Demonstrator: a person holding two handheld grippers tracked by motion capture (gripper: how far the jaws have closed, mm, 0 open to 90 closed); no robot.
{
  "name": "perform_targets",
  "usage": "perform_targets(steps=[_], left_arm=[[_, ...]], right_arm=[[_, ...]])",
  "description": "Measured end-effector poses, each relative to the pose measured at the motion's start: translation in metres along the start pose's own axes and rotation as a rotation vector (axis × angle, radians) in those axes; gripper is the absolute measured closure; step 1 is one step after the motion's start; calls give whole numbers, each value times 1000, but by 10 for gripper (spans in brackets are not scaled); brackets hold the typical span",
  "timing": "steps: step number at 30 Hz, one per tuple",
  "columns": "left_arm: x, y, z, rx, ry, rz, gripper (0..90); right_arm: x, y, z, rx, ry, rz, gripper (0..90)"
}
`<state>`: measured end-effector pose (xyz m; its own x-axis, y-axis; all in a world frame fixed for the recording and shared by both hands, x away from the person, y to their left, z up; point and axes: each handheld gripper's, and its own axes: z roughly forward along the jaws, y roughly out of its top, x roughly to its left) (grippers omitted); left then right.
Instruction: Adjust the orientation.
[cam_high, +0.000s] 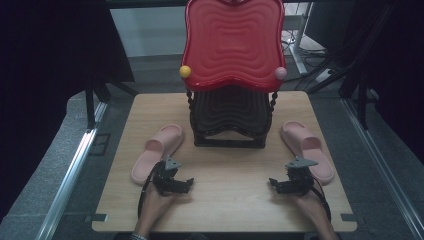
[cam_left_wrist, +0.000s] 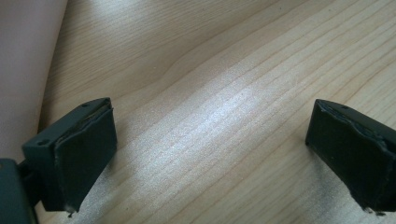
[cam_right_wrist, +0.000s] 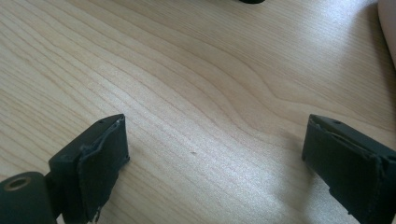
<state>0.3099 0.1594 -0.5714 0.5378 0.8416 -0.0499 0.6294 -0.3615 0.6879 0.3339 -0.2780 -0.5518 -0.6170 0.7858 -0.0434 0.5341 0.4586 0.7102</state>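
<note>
Light wooden table (cam_high: 225, 165) with a clear grain, sitting on grey carpet-like flooring, with metal rails (cam_high: 70, 175) running along both sides and dark curtains (cam_high: 45, 60) around the room. At the far edge of the table stands a little rack with a red wavy tray (cam_high: 232, 42) on top and a black one (cam_high: 230, 112) below (yellow ball (cam_high: 185, 71) on its left corner, pink ball (cam_high: 280, 73) on the right).

Two pink slippers lie on the table: the left slipper (cam_high: 157, 150) is angled at the near left, just beside the left gripper (cam_high: 189, 183), and the right slipper (cam_high: 307, 149) sits at the near right, just beside the right gripper (cam_high: 273, 183).

Both grippers rest low over the near part of the table, pointing in toward each other. In each gripper view the jaws stand wide apart with nothing but bare wood between them. A pink edge of slipper (cam_left_wrist: 21, 70) shows at the left of the left gripper view.
</note>
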Motion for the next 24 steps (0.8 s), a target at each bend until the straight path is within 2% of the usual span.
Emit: perform_targets(steps=[24], left_arm=[[0,0,0,-3,0,-3,12]], right_arm=[[0,1,1,-1,-5,6,69]])
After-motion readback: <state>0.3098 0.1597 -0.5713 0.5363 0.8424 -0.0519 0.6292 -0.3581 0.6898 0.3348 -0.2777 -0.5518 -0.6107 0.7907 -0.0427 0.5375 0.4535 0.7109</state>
